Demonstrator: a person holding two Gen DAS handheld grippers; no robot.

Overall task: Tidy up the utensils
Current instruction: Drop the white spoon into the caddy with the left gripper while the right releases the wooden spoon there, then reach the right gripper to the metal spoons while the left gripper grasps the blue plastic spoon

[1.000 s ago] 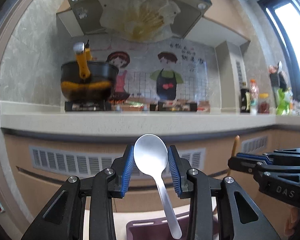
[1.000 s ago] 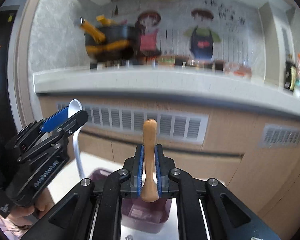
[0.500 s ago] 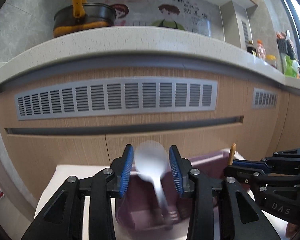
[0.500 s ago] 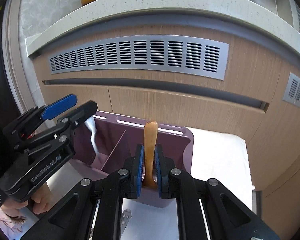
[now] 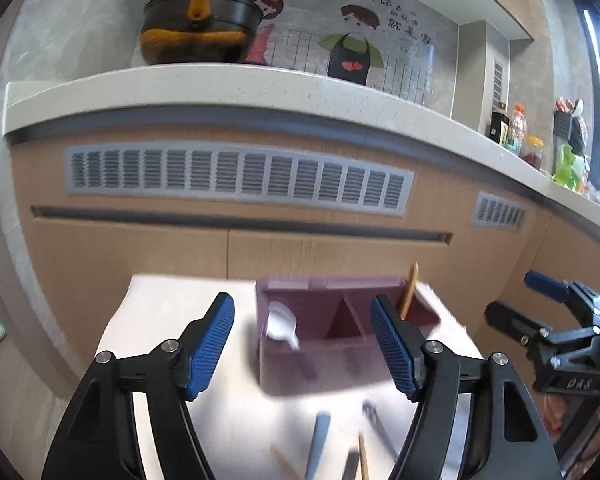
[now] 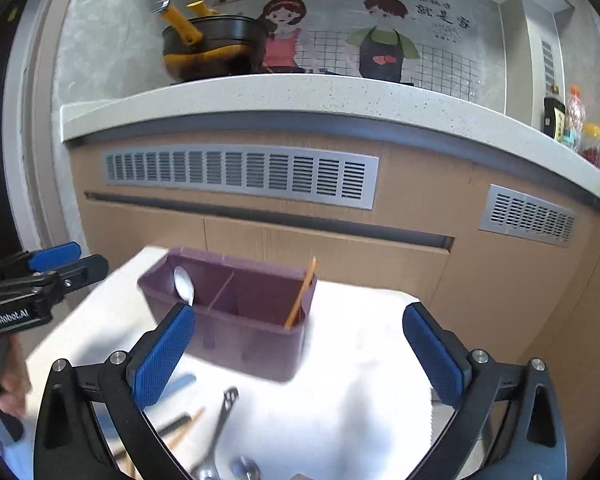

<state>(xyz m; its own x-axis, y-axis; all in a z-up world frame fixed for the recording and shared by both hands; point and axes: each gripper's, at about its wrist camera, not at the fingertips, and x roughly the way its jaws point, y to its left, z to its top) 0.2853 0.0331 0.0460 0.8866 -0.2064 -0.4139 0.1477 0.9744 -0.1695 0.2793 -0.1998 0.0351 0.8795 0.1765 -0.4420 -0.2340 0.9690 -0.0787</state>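
A purple divided holder (image 5: 340, 360) (image 6: 252, 336) stands on a white table. A silver spoon (image 5: 281, 326) (image 6: 184, 285) stands in its left compartment. A wooden utensil (image 5: 409, 292) (image 6: 302, 295) leans in its right compartment. My left gripper (image 5: 302, 348) is open and empty, in front of the holder; it also shows in the right wrist view (image 6: 66, 264). My right gripper (image 6: 300, 356) is open and empty, just short of the holder; it also shows in the left wrist view (image 5: 536, 300).
Several loose utensils lie on the table's near side: a blue handle (image 5: 318, 436) (image 6: 180, 384), a wooden stick (image 5: 362, 456), a metal utensil (image 6: 222, 412). Wooden cabinets with vents (image 6: 240, 174) and a counter (image 6: 300, 96) rise behind the table.
Both grippers have opened and pulled back. The spoon and the wooden utensil left the grippers and now stand in the holder.
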